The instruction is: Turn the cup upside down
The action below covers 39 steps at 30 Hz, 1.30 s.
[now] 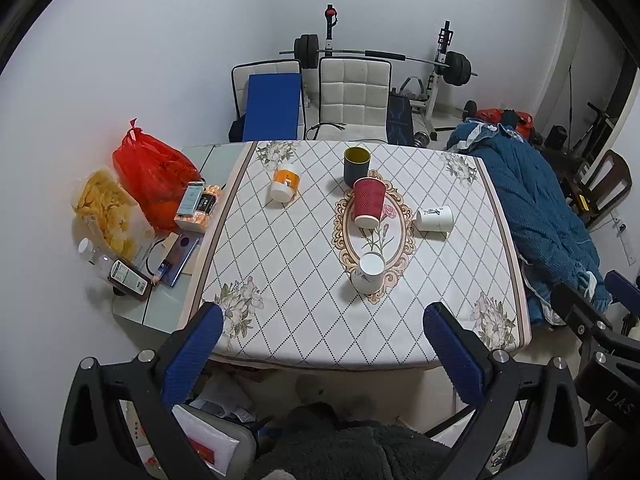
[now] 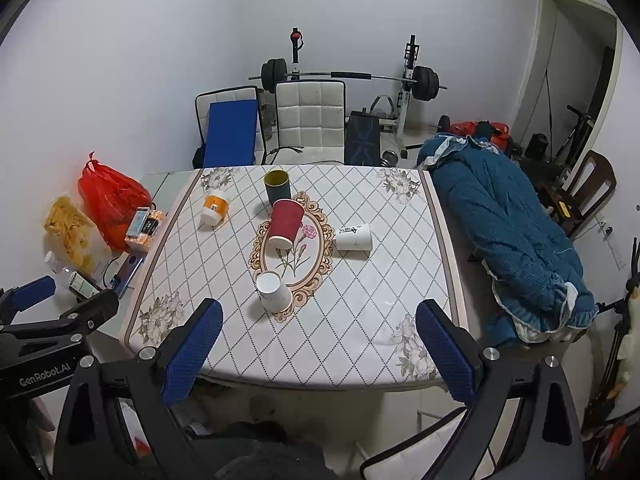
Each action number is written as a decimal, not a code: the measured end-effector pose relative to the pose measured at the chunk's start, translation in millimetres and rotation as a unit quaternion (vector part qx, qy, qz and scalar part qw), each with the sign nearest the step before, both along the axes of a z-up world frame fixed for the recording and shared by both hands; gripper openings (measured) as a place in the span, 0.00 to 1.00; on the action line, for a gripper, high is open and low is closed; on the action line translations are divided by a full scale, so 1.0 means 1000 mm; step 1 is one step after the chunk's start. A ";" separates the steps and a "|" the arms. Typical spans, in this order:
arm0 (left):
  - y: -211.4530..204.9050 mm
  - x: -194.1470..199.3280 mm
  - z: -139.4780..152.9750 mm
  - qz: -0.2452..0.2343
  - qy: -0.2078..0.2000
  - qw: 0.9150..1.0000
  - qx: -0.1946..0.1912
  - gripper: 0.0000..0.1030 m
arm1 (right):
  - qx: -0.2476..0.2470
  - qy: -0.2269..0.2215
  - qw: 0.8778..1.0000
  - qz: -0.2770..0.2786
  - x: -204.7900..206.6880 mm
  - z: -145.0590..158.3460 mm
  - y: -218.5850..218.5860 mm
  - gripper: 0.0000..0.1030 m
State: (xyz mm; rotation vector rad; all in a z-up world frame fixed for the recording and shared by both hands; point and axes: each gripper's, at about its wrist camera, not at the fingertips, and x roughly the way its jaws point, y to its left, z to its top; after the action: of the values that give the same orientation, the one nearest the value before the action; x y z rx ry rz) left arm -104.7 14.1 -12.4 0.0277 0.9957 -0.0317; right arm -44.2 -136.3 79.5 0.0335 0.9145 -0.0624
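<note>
Several cups stand or lie on the patterned tablecloth (image 1: pixel 288 280). A dark cup with a yellow inside (image 1: pixel 356 165) (image 2: pixel 277 187) stands upright, mouth up, at the far middle. A red ribbed cup (image 1: pixel 369 203) (image 2: pixel 285 223) and a white cup (image 1: pixel 370 273) (image 2: pixel 274 292) stand mouth down on the oval motif. Another white cup (image 1: pixel 435 219) (image 2: pixel 354 237) lies on its side at the right. An orange and white cup (image 1: pixel 285 185) (image 2: pixel 215 209) stands mouth down at the left. My left gripper (image 1: pixel 322 354) and right gripper (image 2: pixel 319 350) are open and empty, held before the table's near edge.
At the table's left side sit a red bag (image 1: pixel 154 172), a bag of chips (image 1: pixel 108 216), bottles, boxes and a phone (image 1: pixel 178 254). A blue quilt (image 2: pixel 508 236) lies at the right. Chairs (image 1: pixel 354 98) and a barbell rack (image 1: pixel 380 56) stand behind the table.
</note>
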 end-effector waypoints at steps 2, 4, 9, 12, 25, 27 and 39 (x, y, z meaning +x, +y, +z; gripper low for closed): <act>-0.001 0.000 0.000 0.000 -0.001 1.000 0.001 1.00 | 0.000 0.000 1.000 0.000 0.002 -0.001 0.000 0.96; -0.001 0.000 0.000 -0.001 -0.001 1.000 0.002 1.00 | 0.004 0.003 1.000 0.003 0.003 -0.001 0.000 0.96; 0.000 0.003 0.000 0.003 -0.002 1.000 0.005 1.00 | 0.009 0.012 1.000 0.005 0.011 -0.010 0.002 0.97; 0.001 0.004 0.000 0.007 -0.001 1.000 0.008 1.00 | 0.004 0.012 1.000 0.004 0.012 -0.011 0.003 0.97; 0.006 0.008 0.002 0.013 -0.002 1.000 0.010 1.00 | 0.008 0.013 1.000 0.005 0.019 -0.017 0.005 0.97; 0.006 0.007 0.003 0.012 -0.002 1.000 0.010 1.00 | 0.007 0.014 1.000 0.005 0.019 -0.017 0.006 0.97; 0.009 0.008 0.003 0.014 -0.002 1.000 0.012 1.00 | 0.015 0.020 1.000 0.009 0.027 -0.021 0.009 0.97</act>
State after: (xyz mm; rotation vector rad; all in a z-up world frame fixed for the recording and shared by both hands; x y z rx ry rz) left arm -97.1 23.5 -9.6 0.0355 0.9925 0.0050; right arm -17.4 -127.8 58.6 0.0527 0.9559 -0.0323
